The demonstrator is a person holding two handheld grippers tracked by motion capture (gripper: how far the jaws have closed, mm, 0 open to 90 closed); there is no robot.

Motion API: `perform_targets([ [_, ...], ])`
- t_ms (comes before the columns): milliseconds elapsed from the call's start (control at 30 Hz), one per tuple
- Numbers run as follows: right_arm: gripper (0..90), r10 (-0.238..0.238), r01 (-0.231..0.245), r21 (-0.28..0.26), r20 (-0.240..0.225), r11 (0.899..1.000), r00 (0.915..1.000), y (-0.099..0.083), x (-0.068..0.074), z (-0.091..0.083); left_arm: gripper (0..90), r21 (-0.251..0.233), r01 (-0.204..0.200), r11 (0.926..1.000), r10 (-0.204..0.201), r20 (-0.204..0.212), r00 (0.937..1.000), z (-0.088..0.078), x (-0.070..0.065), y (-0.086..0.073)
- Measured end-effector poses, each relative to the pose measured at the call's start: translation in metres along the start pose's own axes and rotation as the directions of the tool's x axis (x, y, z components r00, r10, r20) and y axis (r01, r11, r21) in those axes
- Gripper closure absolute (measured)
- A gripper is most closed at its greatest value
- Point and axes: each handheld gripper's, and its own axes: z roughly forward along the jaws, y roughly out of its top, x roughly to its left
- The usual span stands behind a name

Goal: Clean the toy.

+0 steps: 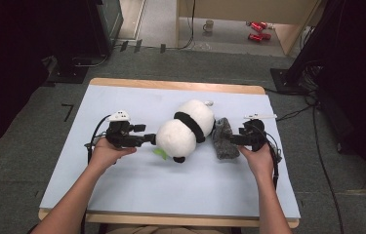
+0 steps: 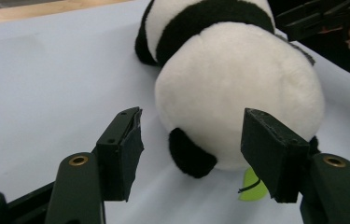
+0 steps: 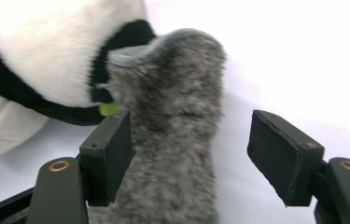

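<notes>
A black-and-white panda plush [image 1: 186, 127] lies on its side in the middle of the pale blue table top [image 1: 122, 180]. A small green tag [image 1: 160, 153] sticks out by its round white end. My left gripper [image 1: 151, 139] sits just left of that end. In the left gripper view its jaws [image 2: 191, 135] stand open around the white bulge of the panda [image 2: 238, 79], with the pads apart from it. A grey furry cloth piece [image 1: 223, 139] lies against the panda's right side. My right gripper [image 1: 230, 140] is open, and the grey fur [image 3: 177, 93] lies between its spread jaws [image 3: 196, 144].
The table's wooden far edge [image 1: 171, 86] borders grey carpet. Beyond it on the floor are a mug [image 1: 209, 25] and red cans [image 1: 257, 30]. Dark equipment and cables [image 1: 317, 126] stand at both sides. Bare table surface lies in front of the hands.
</notes>
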Motion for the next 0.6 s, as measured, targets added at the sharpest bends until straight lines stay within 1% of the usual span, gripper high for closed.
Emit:
perform_targets([
  [33, 30.7, 0.0, 0.0, 0.0, 0.0, 1.0, 1.0, 0.0, 0.0, 0.0, 38.3, -0.001, 0.0, 1.0, 0.0, -0.009, 1.0, -0.001, 0.002, -0.001],
  [200, 33.8, 0.018, -0.018, -0.02, 0.019, 1.0, 0.9997, -0.003, -0.013, -0.006, 37.7, 0.011, 0.007, 0.9999, -0.006, -0.042, 0.9991, -0.006, 0.013, -0.004],
  [267, 34.0, 0.026, -0.025, -0.028, 0.027, 0.999, 0.9993, -0.004, -0.017, -0.008, 37.6, 0.026, 0.015, 0.9995, -0.014, -0.061, 0.998, -0.009, 0.019, -0.007],
  [300, 34.0, 0.032, -0.031, -0.031, 0.033, 0.999, 0.9989, -0.005, -0.019, -0.009, 37.5, 0.038, 0.024, 0.999, -0.021, -0.073, 0.9971, -0.009, 0.022, -0.008],
  [333, 34.0, 0.04, -0.038, -0.034, 0.049, 0.999, 0.998, -0.007, -0.023, -0.01, 37.6, 0.052, 0.032, 0.9982, -0.027, -0.088, 0.9957, -0.01, 0.024, -0.009],
  [367, 34.0, 0.04, -0.038, -0.034, 0.049, 0.999, 0.998, -0.007, -0.023, -0.01, 37.6, 0.061, 0.038, 0.9974, -0.032, -0.103, 0.9942, -0.01, 0.026, -0.009],
  [433, 34.3, 0.048, -0.046, -0.037, 0.063, 0.998, 0.9969, -0.009, -0.028, -0.012, 37.6, 0.063, 0.049, 0.9968, -0.042, -0.106, 0.9934, -0.012, 0.031, -0.011],
  [533, 35.2, 0.064, -0.061, -0.046, 0.074, 0.997, 0.9952, -0.012, -0.036, -0.012, 37.9, 0.061, 0.041, 0.9973, -0.033, -0.123, 0.9919, -0.015, 0.037, -0.015],
  [600, 35.8, 0.064, -0.061, -0.041, 0.081, 0.997, 0.9947, -0.014, -0.039, -0.01, 37.8, 0.062, 0.053, 0.9967, -0.043, -0.143, 0.9888, -0.016, 0.042, -0.018],
])
